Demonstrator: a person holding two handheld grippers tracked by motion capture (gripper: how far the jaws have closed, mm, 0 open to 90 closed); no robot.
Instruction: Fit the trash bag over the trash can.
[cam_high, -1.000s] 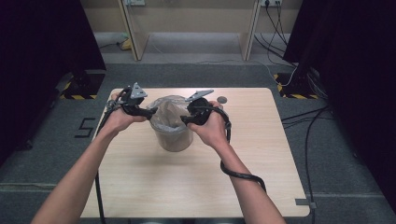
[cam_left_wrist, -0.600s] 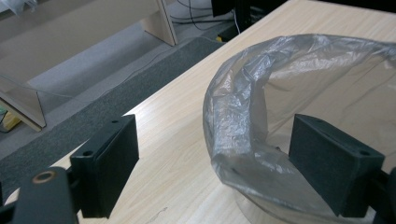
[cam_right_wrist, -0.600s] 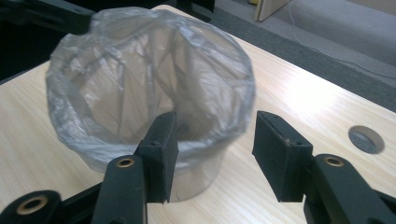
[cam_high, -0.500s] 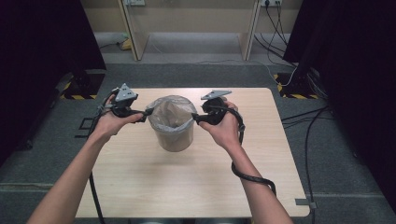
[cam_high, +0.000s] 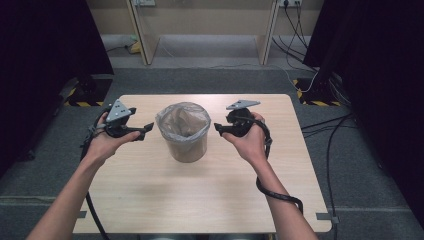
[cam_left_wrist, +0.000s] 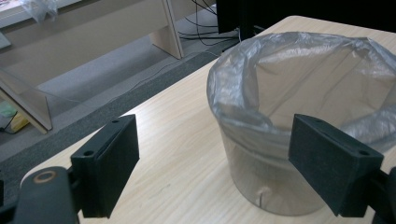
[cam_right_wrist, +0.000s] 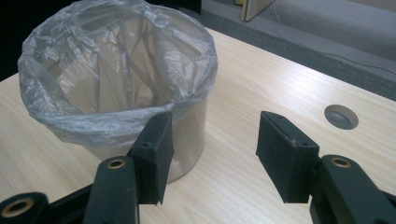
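Left gripper (cam_high: 144, 131) and right gripper (cam_high: 219, 128) flanking lined bin (cam_high: 183, 131), level, jaws apart, right's just widened

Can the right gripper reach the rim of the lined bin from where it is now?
Probably yes. The right gripper hangs just beside the bin with its jaws open and empty, pointing toward the plastic liner. Only bare table lies between them, so nothing seems to block the way.

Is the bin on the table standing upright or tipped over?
Upright. The bin stands on its base on the table, its bag-lined mouth facing up.
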